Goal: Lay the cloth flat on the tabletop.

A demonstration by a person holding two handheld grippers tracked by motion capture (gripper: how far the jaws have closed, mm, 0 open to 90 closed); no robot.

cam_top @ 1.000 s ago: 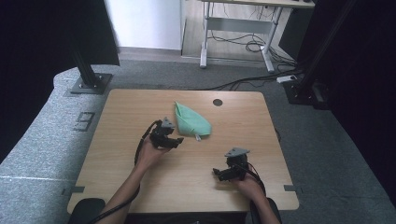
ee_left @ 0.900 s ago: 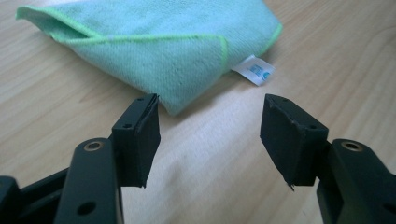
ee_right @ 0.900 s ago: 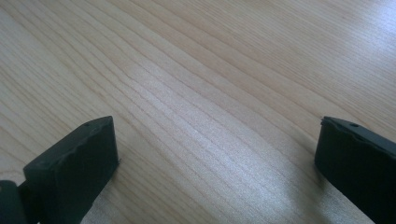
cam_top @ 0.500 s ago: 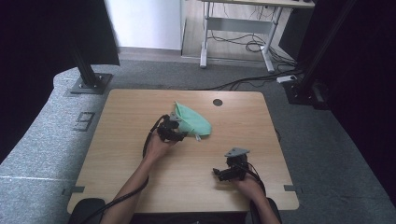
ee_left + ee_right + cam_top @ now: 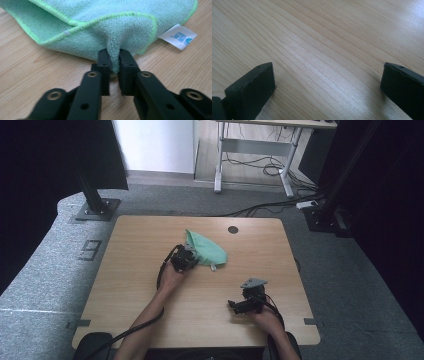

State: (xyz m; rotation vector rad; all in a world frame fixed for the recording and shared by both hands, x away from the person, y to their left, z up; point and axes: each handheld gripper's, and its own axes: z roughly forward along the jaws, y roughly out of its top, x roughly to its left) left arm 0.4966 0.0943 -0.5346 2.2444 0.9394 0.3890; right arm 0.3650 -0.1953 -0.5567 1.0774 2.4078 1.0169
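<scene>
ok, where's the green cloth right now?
In the high view the green cloth lies mid-table, toward the far edge near the round cable hole. The left tongs pinch a fold at its near edge.

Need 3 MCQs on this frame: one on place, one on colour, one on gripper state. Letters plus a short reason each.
1. Where does the cloth lie on the table?
A. Far half, near the middle
B. Near right corner
C. Hanging off the left edge

2. What colour is the cloth?
A. Red
B. Mint green with a brighter green hem
C. White

3. How do the jaws of the left gripper stand?
A. Wide apart above bare wood
B. Closed on a fold of the cloth
C. Closed on the white tag

Answers:
1 A: the high view shows it just this side of the round hole in the table.
2 B: the left gripper view shows green terry with a lighter stitched edge.
3 B: the jaws have just been closing, and a pinched ridge of cloth sits between them; the white tag lies apart to the right.
</scene>
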